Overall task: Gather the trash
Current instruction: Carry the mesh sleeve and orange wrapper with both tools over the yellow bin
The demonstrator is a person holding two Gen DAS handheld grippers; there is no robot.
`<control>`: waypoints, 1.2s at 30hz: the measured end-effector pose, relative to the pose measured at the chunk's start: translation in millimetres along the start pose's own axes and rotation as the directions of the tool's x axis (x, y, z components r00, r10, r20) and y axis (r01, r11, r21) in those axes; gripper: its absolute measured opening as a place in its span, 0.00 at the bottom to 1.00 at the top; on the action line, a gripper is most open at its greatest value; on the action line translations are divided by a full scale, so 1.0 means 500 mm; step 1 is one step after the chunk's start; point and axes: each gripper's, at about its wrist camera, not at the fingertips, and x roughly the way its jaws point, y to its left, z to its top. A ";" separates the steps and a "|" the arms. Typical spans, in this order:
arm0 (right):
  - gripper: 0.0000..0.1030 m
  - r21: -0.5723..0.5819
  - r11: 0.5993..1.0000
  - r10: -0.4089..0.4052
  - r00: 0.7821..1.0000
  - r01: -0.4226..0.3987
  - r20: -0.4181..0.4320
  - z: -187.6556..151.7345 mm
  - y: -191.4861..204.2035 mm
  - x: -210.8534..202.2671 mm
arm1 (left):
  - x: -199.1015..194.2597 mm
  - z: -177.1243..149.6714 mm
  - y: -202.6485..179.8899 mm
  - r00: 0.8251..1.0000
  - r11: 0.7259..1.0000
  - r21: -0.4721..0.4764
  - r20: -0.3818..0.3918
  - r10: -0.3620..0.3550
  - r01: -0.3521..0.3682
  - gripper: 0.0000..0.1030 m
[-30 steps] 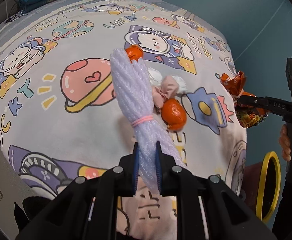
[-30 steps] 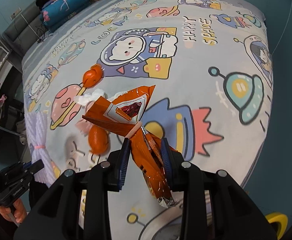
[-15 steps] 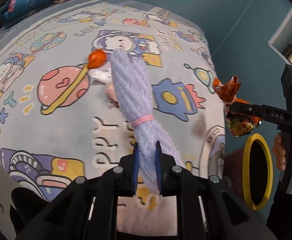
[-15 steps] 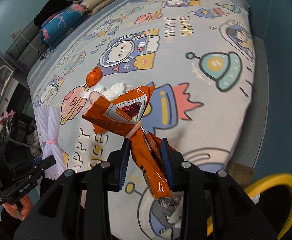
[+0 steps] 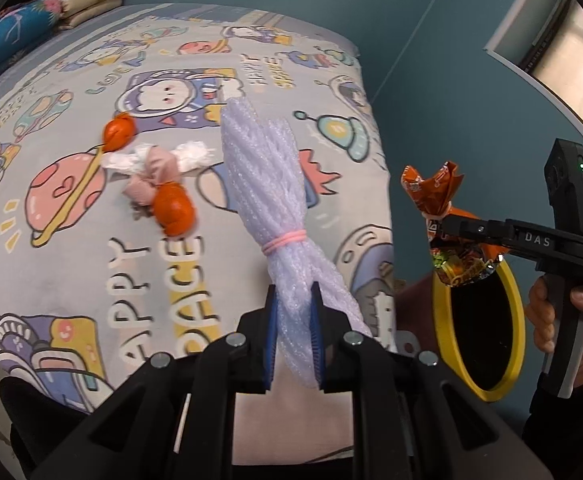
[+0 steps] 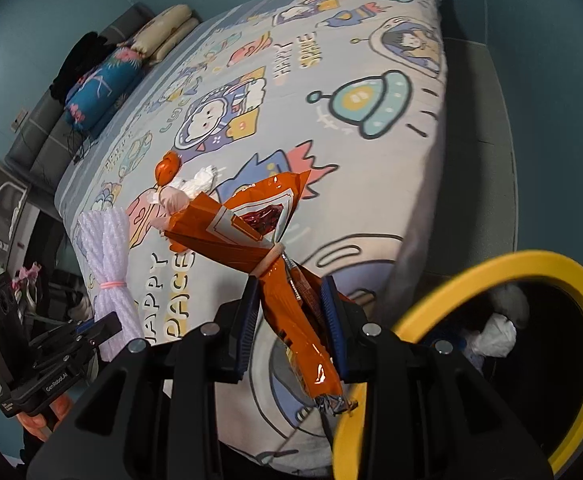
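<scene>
Both grippers (image 5: 294, 332) (image 6: 291, 320) nearer yellow-rimmed bin (image 6: 531, 264)

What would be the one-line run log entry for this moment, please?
left gripper: shut on foam net | right gripper: shut on snack bag | bin: near

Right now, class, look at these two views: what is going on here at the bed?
A person is clearing trash off a cartoon-print bedsheet with a handheld gripper in each hand. The left gripper is shut on a white foam-net bundle tied with a pink band. The right gripper clamps an orange snack wrapper beside a yellow-rimmed black bin. Two orange peels and crumpled tissues lie on the sheet.
</scene>
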 end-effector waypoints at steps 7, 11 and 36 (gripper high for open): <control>0.29 0.059 0.998 -0.011 0.999 0.010 0.031 -0.025 -0.048 -0.043 | 0.013 0.001 -0.083 0.999 0.997 0.063 -0.008 -0.050 0.050 0.13; 0.29 0.097 0.995 -0.024 0.998 0.019 0.050 -0.042 -0.080 -0.067 | 0.021 0.003 -0.130 0.997 0.992 0.097 -0.019 -0.077 0.079 0.13; 0.30 0.291 0.956 -0.089 0.980 0.035 0.176 -0.113 -0.254 -0.165 | 0.093 -0.028 -0.344 0.981 0.957 0.231 -0.128 -0.148 0.175 0.13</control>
